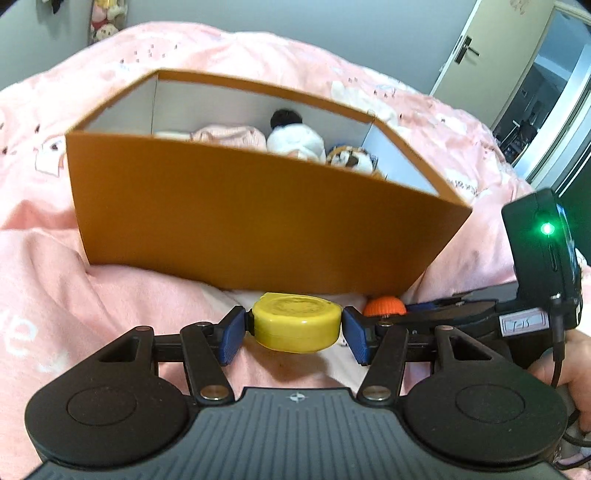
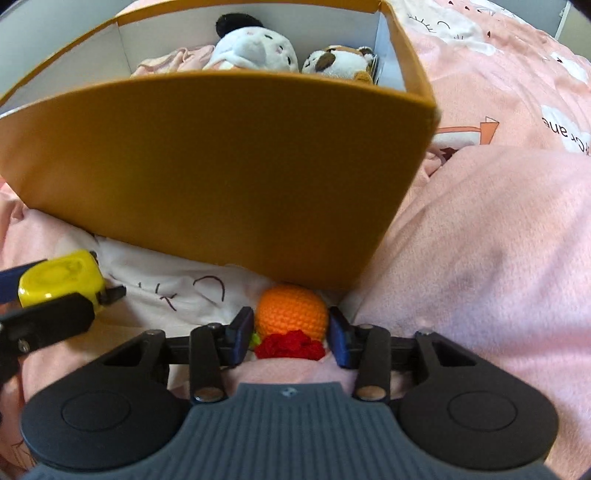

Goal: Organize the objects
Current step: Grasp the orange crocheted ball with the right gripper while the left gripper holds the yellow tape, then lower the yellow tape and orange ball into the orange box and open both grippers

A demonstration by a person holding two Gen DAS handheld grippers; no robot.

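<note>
My left gripper (image 1: 295,326) is shut on a round yellow case (image 1: 296,324), held just in front of the orange box's near wall (image 1: 258,218). The case also shows at the left of the right wrist view (image 2: 59,282). My right gripper (image 2: 291,334) is shut on an orange and red crocheted toy (image 2: 291,317), low against the same box (image 2: 221,166). The toy shows in the left wrist view (image 1: 384,306). Inside the box lie a white plush (image 2: 255,48), a brown and white plush (image 2: 338,61) and a pink cloth (image 2: 173,61).
The box stands on a bed with a pink printed blanket (image 2: 498,229) all around it. A door (image 1: 476,44) and a dark opening are at the far right. Plush toys (image 1: 105,18) hang on the wall at the far left.
</note>
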